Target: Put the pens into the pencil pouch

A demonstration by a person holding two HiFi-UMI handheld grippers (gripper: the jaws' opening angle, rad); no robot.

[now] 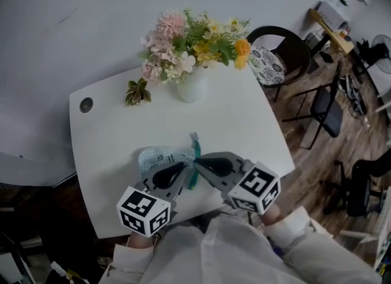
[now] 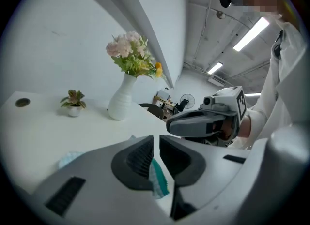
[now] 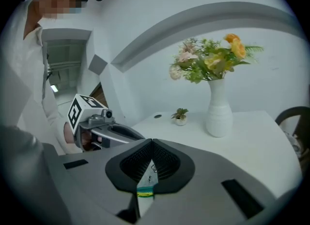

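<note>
Logged white table [image 1: 244,118] with flower vase [image 1: 191,84] at far side, pouch [image 1: 153,154] lying flat near front edge, left gripper [image 2: 156,144] clamped on its teal edge, right gripper [image 3: 151,146] pinched shut on same edge just beside, small plant [image 1: 138,91] near vase.

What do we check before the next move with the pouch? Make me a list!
1. Left gripper pinching the pencil pouch at its teal edge: ok.
2. Right gripper pinching the pouch's edge too: ok.
3. Pouch lying on the table, away from its edges: ok.
4. Pouch mouth open wide enough: cannot tell, the grippers cover it.
5. Pens ready nearby: not ok, no view shows any.
6. Flower vase standing clear of both grippers: ok.
</note>
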